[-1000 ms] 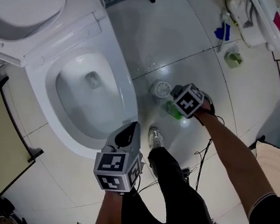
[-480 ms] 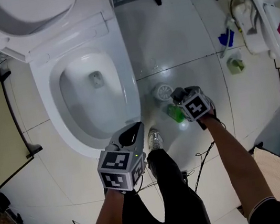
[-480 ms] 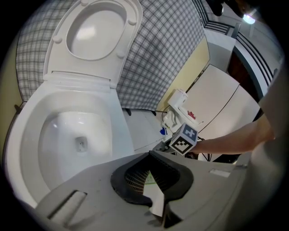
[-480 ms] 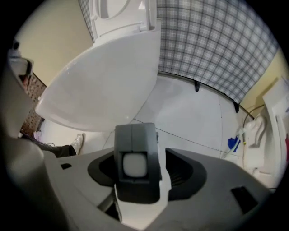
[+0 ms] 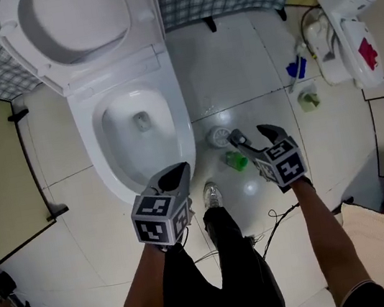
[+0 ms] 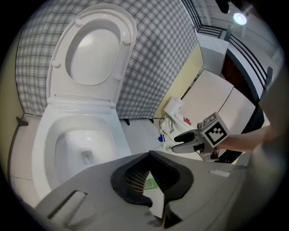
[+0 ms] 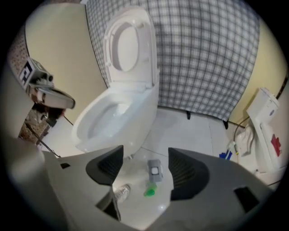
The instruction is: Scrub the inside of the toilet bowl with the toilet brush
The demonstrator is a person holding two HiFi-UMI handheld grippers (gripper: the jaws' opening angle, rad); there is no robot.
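The white toilet (image 5: 173, 127) stands with lid and seat raised, its bowl (image 5: 137, 133) showing bare. The toilet brush stands on the floor to its right: a grey handle top (image 7: 155, 170) over a green base (image 7: 150, 192), green also in the head view (image 5: 235, 160). My right gripper (image 5: 253, 133) hangs above it; its jaws have just been opening, stand wide apart and touch nothing (image 7: 145, 155). My left gripper (image 5: 174, 177) hovers at the bowl's near rim, jaws together and nothing in them (image 6: 151, 155).
A round floor drain (image 5: 218, 136) sits beside the brush. A white unit (image 5: 345, 21), a blue item (image 5: 296, 67) and a small green bottle (image 5: 307, 99) lie at the right wall. My leg and shoe (image 5: 212, 195) and cables (image 5: 276, 222) are below.
My right gripper has lifted off the brush and spread its jaws wide, leaving the brush on the floor. My left gripper has risen a little.
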